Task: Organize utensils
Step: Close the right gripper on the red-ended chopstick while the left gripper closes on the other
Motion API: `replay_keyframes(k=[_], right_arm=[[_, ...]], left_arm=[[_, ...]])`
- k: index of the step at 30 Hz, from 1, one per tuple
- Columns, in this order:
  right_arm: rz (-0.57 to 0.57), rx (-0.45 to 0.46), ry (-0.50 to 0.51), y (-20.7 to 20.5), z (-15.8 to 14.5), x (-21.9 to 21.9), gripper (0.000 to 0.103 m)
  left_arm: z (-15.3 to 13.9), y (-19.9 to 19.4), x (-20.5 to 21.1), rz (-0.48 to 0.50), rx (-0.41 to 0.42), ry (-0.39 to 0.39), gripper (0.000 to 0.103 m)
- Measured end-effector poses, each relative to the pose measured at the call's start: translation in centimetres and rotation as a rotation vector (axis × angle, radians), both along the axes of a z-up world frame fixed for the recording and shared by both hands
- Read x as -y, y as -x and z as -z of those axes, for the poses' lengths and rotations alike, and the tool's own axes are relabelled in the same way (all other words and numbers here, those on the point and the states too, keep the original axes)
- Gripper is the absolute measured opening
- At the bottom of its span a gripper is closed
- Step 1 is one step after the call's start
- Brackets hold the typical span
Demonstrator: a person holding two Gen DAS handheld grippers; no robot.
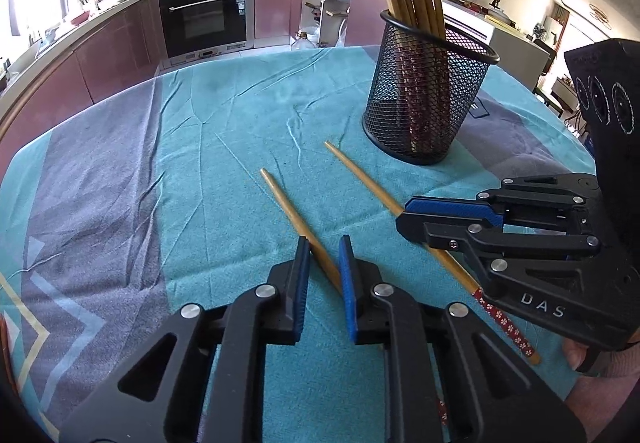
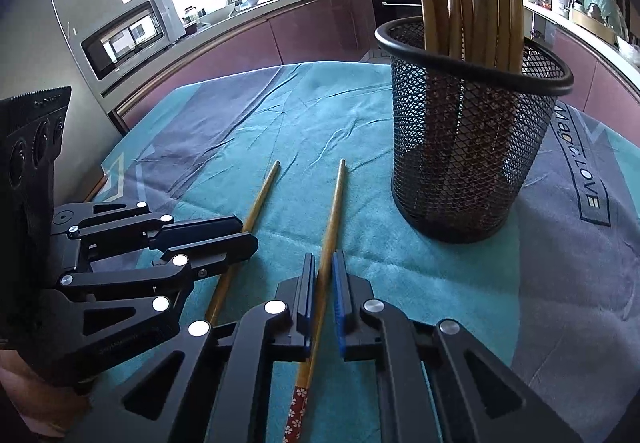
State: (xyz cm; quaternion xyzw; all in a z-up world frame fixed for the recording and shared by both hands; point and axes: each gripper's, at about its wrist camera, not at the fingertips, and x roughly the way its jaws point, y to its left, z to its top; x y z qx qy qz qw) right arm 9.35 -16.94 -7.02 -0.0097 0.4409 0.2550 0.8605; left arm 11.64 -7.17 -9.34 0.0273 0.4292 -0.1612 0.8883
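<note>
1. Chopsticks: two lie loose on the counter's teal cloth, side by side, tips pointing toward the far edge, patterned red ends toward the near edge. One is the left chopstick (image 1: 298,221), the other the right chopstick (image 2: 328,239).
2. Holder (image 1: 428,99): black mesh cup, upright, standing toward the far right of the counter (image 1: 120,163), already bearing a bundle of chopsticks. Both loose sticks lie near it but apart from it.
3. Left gripper (image 1: 325,267): jaws drawn close around the left chopstick. In the left wrist view one pad meets the shaft; a sliver of cloth shows beside the other, so a firm clamp cannot be told.
4. Right gripper (image 2: 322,283): clenched on the right chopstick at mid-shaft, pads against the wood on both sides in the right wrist view.
5. Risk, slip: the shafts are thin, round and smooth. A one-sided hold on the left stick would likely let it roll out or stay on the cloth at lift.
6. Risk, swing: each stick is held away from its ends, so it may pivot between the pads and point off line.
7. Risk, collision: the grippers sit close together; lifting both at once could knock them. A tilted stick could also catch the holder's rim or the standing bundle and tip the cup.
</note>
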Motion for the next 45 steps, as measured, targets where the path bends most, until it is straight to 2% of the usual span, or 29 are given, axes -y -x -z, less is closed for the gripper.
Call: replay_keyframes(k=[6,12,19,21,32,36,43,45], right_arm=[[-0.003,0.003,0.014,-0.3,0.0,-0.4,0.008],[-0.008,0.014,0.03,-0.7,0.0,-1.0,0.012],[0.0,0.012,0.026,-0.9,0.0,-0.8,0.007],[0.004,0.011,0.022,-0.8,0.0,-0.7,0.006],[0.012,0.009,-0.047,0.0,-0.7,1.0,0.005],[0.011,0.018,-0.069,0.5,-1.2,1.7,0.005],[0.016,0.033,-0.102,1.3,-2.0,2.4,0.005],[0.016,0.034,-0.104,1.3,-2.1,2.5,0.005]], left_arm=[[0.1,-0.3,0.3,-0.007,-0.003,-0.012,0.021],[0.2,-0.5,0.5,-0.008,-0.001,-0.019,0.022],[0.3,-0.6,0.6,-0.015,0.001,-0.018,0.022],[0.3,-0.6,0.6,-0.022,0.002,-0.015,0.017],[0.2,-0.4,0.1,-0.033,-0.002,0.025,0.01],[-0.1,-0.2,0.0,-0.029,0.003,0.036,0.003],[-0.7,0.3,-0.1,-0.032,0.016,0.033,0.002],[-0.4,0.2,-0.2,-0.04,0.01,0.025,0.009]])
